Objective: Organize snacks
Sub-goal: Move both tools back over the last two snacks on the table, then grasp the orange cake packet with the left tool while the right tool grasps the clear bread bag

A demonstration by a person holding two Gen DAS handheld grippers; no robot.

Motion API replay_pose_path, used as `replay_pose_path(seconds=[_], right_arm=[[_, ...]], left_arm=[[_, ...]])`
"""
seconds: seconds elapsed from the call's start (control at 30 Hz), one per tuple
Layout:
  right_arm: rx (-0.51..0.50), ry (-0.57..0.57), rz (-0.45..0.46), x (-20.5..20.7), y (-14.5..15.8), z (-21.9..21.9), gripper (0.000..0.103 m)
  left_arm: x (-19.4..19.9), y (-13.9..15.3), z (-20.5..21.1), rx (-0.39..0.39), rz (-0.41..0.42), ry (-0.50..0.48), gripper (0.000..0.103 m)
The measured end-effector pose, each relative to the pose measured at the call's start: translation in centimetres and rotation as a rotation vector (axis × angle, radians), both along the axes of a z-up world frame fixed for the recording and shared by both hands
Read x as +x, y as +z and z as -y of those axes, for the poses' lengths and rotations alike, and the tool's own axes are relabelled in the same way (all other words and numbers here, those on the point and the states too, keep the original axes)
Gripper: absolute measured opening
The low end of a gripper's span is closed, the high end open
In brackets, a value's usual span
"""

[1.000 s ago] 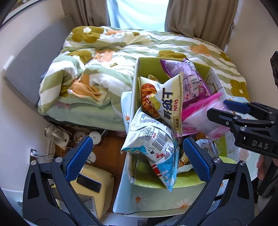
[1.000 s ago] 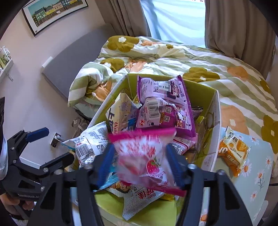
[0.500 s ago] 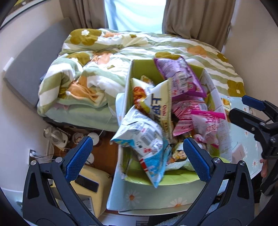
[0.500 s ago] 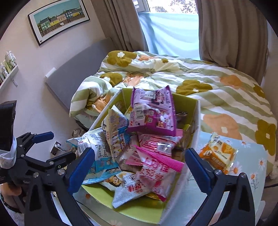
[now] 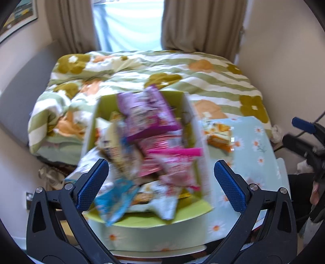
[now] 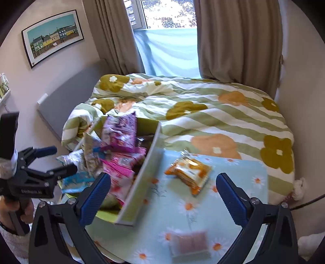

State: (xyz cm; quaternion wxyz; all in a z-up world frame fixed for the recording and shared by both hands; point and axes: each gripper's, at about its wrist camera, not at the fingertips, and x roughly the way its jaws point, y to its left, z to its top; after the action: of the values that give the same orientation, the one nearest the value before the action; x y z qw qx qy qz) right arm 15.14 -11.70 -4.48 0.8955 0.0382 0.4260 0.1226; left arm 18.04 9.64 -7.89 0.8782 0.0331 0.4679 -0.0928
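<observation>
Since the earlier frame the pink bag (image 5: 178,162) has left the right hand-held gripper (image 6: 162,195) and now lies on top of the pile in the box (image 5: 191,113). That gripper's jaws have just been opening; they now stand wide with nothing between them. Both views have pulled back from the box.

The left hand-held gripper (image 5: 160,178) also stands wide, holding nothing. In the right wrist view it shows at the left edge, gripped by a hand (image 6: 22,211), with pale lettering on its body too blurred to read.

Writing: none legible now. Motion blur smears the print on every packet in the box. The orange packet (image 6: 189,172) and the pale pink packet (image 6: 189,243) carry print that cannot be made out.

Orientation: the box is green inside with white walls; its long axis runs from the near tabletop edge toward the bed (image 6: 203,109). A purple bag (image 5: 146,113) stands tilted at the far end. A blue-and-white bag (image 5: 113,201) hangs over the near left rim. The orange packet lies flat, just beside the box on its right, long axis skewed. The pale pink packet lies nearer the camera, apart from both.

Surface: the tabletop (image 6: 243,174) wears a light blue cloth with daisies. Room: striped floral bedding, beige curtains (image 6: 239,40), a window (image 6: 168,14), a framed picture (image 6: 52,36) of coloured houses on the left wall.
</observation>
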Motion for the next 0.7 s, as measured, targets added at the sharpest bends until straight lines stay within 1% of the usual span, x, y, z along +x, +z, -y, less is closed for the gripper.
replay_pose_path(seconds=[0.1, 0.2, 0.3, 0.37, 0.43, 0.53, 0.63, 0.7], right_arm=[[-0.027, -0.009, -0.023, -1.3, -1.0, 2.2, 0.103], [-0.04, -0.017, -0.049, -2.5, -2.3, 4.0, 0.103], [-0.052, -0.031, -0.078, -3.4, -3.7, 5.7, 0.103], [-0.048, -0.038, -0.096, -3.9, -4.6, 6.6, 0.103], [-0.054, -0.046, -0.116, -4.3, -6.0, 7.2, 0.103], [-0.063, -0.049, -0.157, -5.0, -8.2, 7.3, 0.103], [-0.053, -0.059, -0.195, -5.8, -10.4, 7.5, 0.103], [-0.041, -0.071, -0.217, -6.2, -11.7, 7.5, 0.103]], left_arm=[[0.4, -0.1, 3.8, 0.007, -0.006, -0.058, 0.103], [1.2, -0.5, 7.6, 0.027, -0.025, -0.139, 0.103], [2.3, -1.5, 11.2, 0.109, -0.042, -0.252, 0.103], [3.2, -2.5, 13.5, 0.199, -0.057, -0.344, 0.103], [4.0, -3.5, 15.3, 0.268, -0.07, -0.425, 0.103], [5.7, -5.4, 18.0, 0.349, -0.122, -0.563, 0.103], [7.6, -7.6, 20.4, 0.464, -0.158, -0.722, 0.103], [8.8, -9.6, 21.9, 0.545, -0.216, -0.847, 0.103]])
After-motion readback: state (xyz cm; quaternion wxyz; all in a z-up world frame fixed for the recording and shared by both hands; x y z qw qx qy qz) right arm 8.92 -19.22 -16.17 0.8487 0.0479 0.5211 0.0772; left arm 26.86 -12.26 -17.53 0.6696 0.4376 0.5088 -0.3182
